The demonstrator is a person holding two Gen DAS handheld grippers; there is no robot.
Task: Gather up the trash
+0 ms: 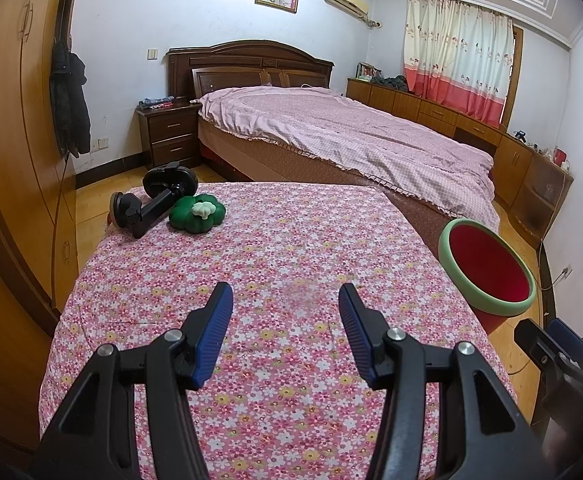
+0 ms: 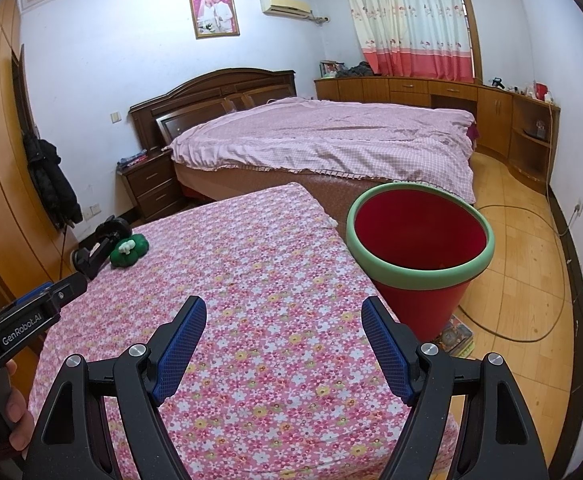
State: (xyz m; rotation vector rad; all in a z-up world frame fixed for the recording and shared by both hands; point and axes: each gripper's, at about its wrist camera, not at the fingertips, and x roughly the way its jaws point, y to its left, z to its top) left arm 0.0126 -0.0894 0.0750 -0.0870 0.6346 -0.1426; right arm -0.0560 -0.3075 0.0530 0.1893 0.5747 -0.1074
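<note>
A table under a pink floral cloth [image 1: 275, 264] [image 2: 259, 280] fills the foreground. At its far left corner lie a black clamp-like mount [image 1: 151, 200] [image 2: 99, 246] and a green flower-shaped cushion with a white centre [image 1: 197, 213] [image 2: 129, 250]. A red bin with a pale green rim [image 1: 487, 268] [image 2: 419, 236] stands on the floor off the table's right side. My left gripper [image 1: 285, 298] hovers open over the cloth with nothing between its blue pads. My right gripper [image 2: 283, 312] is open too, over the cloth beside the bin.
A bed with a pink checked cover [image 1: 343, 128] [image 2: 331, 140] stands behind the table. A wooden wardrobe [image 1: 15, 128] lines the left wall, low cabinets [image 2: 471, 100] the right. A cable [image 2: 531, 280] loops on the wooden floor. Books [image 2: 457, 336] lie beneath the bin.
</note>
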